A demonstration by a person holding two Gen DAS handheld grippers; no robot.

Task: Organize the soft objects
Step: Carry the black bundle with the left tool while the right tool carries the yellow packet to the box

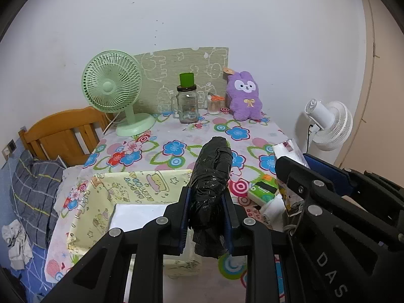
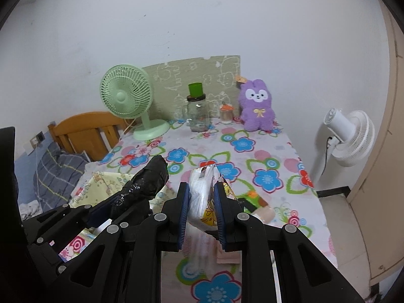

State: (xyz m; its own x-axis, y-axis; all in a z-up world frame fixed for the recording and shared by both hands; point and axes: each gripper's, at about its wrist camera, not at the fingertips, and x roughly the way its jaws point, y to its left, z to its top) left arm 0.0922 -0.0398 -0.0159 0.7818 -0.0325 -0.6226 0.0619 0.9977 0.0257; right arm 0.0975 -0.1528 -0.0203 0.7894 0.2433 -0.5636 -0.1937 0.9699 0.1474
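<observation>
My left gripper is shut on a roll of black plastic bags, held above the table beside a pale yellow fabric basket. The roll also shows in the right wrist view. My right gripper is shut on a white packet with yellow cartoon print, lifted above the table; it shows at the right of the left wrist view. A purple plush rabbit sits upright at the table's far right.
A green tissue pack and a white roll lie under the right gripper. A green desk fan, a glass jar and a small swab pot stand at the back. A white floor fan stands right; a bed lies left.
</observation>
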